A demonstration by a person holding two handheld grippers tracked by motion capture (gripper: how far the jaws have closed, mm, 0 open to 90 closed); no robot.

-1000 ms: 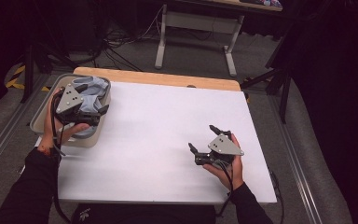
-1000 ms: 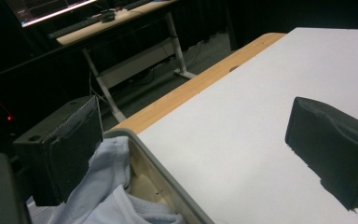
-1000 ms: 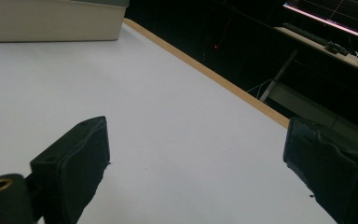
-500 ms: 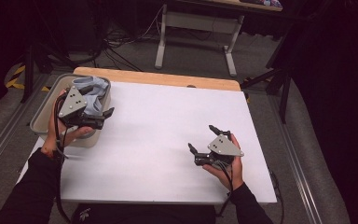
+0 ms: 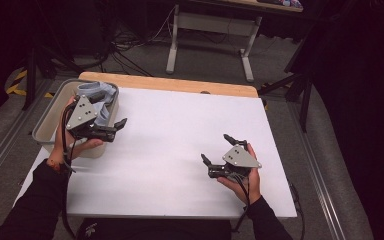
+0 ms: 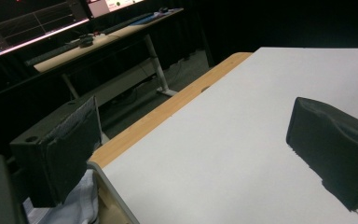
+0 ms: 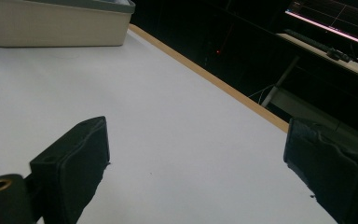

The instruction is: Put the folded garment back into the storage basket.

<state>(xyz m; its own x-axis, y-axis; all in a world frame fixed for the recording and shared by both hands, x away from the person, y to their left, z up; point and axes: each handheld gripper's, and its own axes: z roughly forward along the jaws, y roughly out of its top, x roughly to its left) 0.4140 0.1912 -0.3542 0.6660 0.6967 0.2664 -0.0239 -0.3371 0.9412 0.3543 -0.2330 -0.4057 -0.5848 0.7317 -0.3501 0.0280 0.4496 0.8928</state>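
Grey cloth half-hidden in bin, left gripper beside

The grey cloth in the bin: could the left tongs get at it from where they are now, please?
Probably yes. The left tongs are open beside the bin, whose top is open, and the grey cloth lies heaped and uncovered inside.

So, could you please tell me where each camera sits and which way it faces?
High view: above the person's side, looking forward and down on the table; forearms, left gripper, right gripper.
Left gripper view: rides the left gripper, facing across the table toward a desk; own open jaws.
Right gripper view: faces the bin; own open jaws.
All share the table.
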